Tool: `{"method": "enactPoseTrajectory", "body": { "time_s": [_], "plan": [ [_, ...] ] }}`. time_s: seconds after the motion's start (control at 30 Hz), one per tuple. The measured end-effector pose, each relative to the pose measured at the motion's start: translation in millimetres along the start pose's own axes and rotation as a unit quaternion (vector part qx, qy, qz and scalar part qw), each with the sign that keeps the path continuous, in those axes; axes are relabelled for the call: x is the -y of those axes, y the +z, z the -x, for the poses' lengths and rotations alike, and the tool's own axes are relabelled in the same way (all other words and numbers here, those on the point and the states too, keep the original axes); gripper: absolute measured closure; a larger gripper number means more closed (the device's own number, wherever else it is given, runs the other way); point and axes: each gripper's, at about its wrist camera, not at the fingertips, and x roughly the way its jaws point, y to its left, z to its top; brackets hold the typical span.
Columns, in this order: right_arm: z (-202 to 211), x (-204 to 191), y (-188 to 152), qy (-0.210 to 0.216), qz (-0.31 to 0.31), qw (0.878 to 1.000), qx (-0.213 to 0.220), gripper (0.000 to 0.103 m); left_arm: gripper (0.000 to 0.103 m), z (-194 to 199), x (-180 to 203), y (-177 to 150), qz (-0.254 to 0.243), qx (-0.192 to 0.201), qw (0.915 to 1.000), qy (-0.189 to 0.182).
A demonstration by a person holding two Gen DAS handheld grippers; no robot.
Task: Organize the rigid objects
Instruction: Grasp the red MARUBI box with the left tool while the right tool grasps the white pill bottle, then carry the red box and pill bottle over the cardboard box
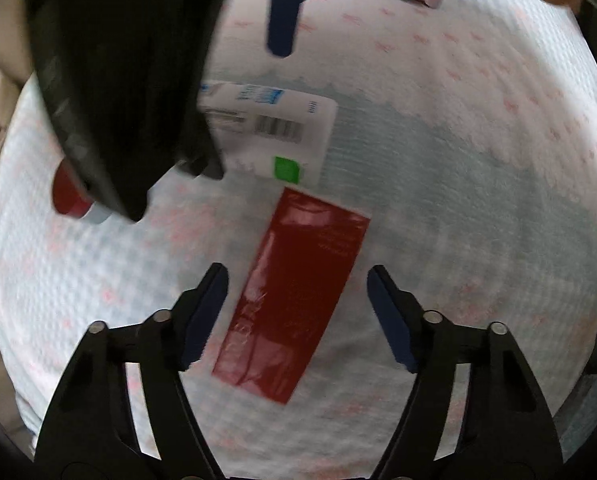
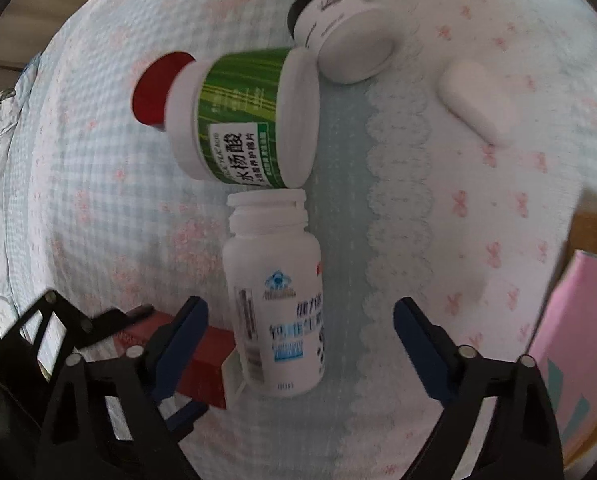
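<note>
In the left wrist view a red box (image 1: 294, 296) lies flat on the checked cloth between the fingers of my open left gripper (image 1: 298, 300). Beyond it lies a white bottle (image 1: 274, 136), partly hidden by my right gripper's black body (image 1: 118, 80). In the right wrist view my right gripper (image 2: 300, 332) is open, its fingers either side of the white bottle (image 2: 278, 300), which lies on its side. A green-labelled jar with a red lid (image 2: 238, 120) and a white jar with a dark lid (image 2: 338, 28) lie beyond. The red box (image 2: 202, 364) and the left gripper's body (image 2: 58, 360) are at lower left.
A small white oblong case (image 2: 474, 100) lies at the upper right of the cloth. A pink box (image 2: 578, 344) stands at the right edge. The red lid (image 1: 68, 196) shows at the left. A lace seam (image 2: 394, 200) runs down the cloth.
</note>
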Motion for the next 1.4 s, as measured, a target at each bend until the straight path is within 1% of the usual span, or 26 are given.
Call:
{"method": "enactPoseTrajectory", "body": {
  "time_s": [0.07, 0.1, 0.13, 0.17, 0.2, 0.23, 0.27, 0.33, 0.47, 0.57, 0.63, 0.7, 0.73, 0.77, 0.87, 0.93, 1.0, 1.07, 1.1, 1.2, 1.3, 1.4],
  "plan": [
    [-7.1, 0.8, 2.8, 0.005, -0.006, 1.0, -0.012, 0.019, 0.041, -3.7, 6.6, 1.7, -0.016, -0.002, 0.9998, 0.01],
    [-9.2, 0.5, 3.9, 0.009, -0.008, 1.0, -0.014, 0.023, 0.041, -4.9, 8.9, 2.3, -0.022, -0.001, 0.9997, 0.013],
    [-11.2, 0.6, 4.8, 0.013, -0.011, 1.0, -0.017, 0.03, 0.041, -6.0, 10.2, 3.1, -0.025, -0.001, 0.9996, 0.014],
    [-13.4, 1.0, 5.8, 0.014, -0.013, 1.0, -0.02, 0.033, 0.043, -7.0, 9.9, 4.5, -0.025, -0.002, 0.9996, 0.014],
    [-16.1, 2.2, 6.6, 0.015, -0.017, 0.999, -0.024, 0.038, 0.05, -8.1, 9.4, 5.4, -0.025, -0.003, 0.9995, 0.019],
    [-18.1, 2.5, 6.9, 0.015, -0.02, 0.999, -0.026, 0.042, 0.054, -9.7, 8.4, 6.7, -0.026, -0.005, 0.9993, 0.025],
    [-19.2, 2.2, 7.1, 0.019, -0.023, 0.999, -0.027, 0.044, 0.054, -10.9, 4.9, 7.9, -0.028, -0.006, 0.9994, 0.02],
    [-20.1, 0.4, 8.7, 0.027, -0.021, 0.999, -0.026, 0.056, 0.055, -11.8, 3.0, 9.4, -0.033, -0.006, 0.9993, 0.014],
    [-22.1, -4.7, 13.8, 0.032, -0.019, 0.999, -0.027, 0.056, 0.058, -12.0, 1.7, 10.3, -0.04, -0.003, 0.9991, 0.01],
    [-19.7, -4.9, 14.2, 0.042, -0.021, 0.999, -0.023, 0.057, 0.06, -9.5, -0.7, 13.3, -0.032, -0.002, 0.9995, 0.006],
    [-19.1, -1.3, 13.0, 0.043, -0.022, 0.999, -0.019, 0.057, 0.061, -8.0, -2.7, 8.2, -0.025, -0.003, 0.9997, 0.005],
    [-14.6, 0.5, 8.8, 0.039, -0.023, 0.999, -0.011, 0.057, 0.062, -4.8, -5.1, 2.4, -0.009, -0.004, 0.9999, 0.001],
    [-8.6, 8.7, 3.8, 0.037, -0.022, 0.999, -0.007, 0.057, 0.062, -3.0, -8.6, 0.9, 0.004, -0.005, 1.0, -0.004],
    [-4.4, 9.0, 5.3, 0.033, -0.02, 0.999, -0.003, 0.057, 0.062, -0.5, -11.7, -1.9, 0.015, -0.006, 0.9998, -0.007],
    [6.8, 10.1, 2.6, 0.027, -0.019, 0.999, 0.007, 0.057, 0.063, 6.6, -28.5, -15.8, 0.064, -0.008, 0.9978, -0.019],
    [12.9, 11.4, 2.3, 0.03, -0.022, 0.999, 0.014, 0.057, 0.063, 11.3, -42.7, -23.7, 0.108, -0.008, 0.9935, -0.034],
    [20.2, 12.4, 0.8, 0.028, -0.023, 0.999, 0.023, 0.057, 0.063, 15.7, -61.1, -34.1, 0.166, -0.009, 0.9846, -0.053],
    [29.0, 13.3, -1.4, 0.026, -0.024, 0.999, 0.032, 0.057, 0.063, 18.8, -79.0, -46.3, 0.223, -0.009, 0.9724, -0.069],
    [30.5, 12.6, -3.5, 0.026, -0.025, 0.999, 0.036, 0.057, 0.063, 21.2, -88.4, -58.3, 0.251, -0.008, 0.9649, -0.076],
    [38.0, 10.8, -10.3, 0.023, -0.03, 0.998, 0.053, 0.057, 0.063, 28.2, -108.0, -77.3, 0.316, -0.002, 0.945, -0.085],
    [46.2, 10.4, -19.2, 0.023, -0.033, 0.997, 0.063, 0.057, 0.063, 40.5, -118.2, -93.3, 0.352, 0.008, 0.932, -0.085],
    [54.8, 8.7, -30.3, 0.023, -0.035, 0.997, 0.072, 0.057, 0.063, 57.8, -121.4, -106.2, 0.371, 0.019, 0.9253, -0.078]
  ]
}}
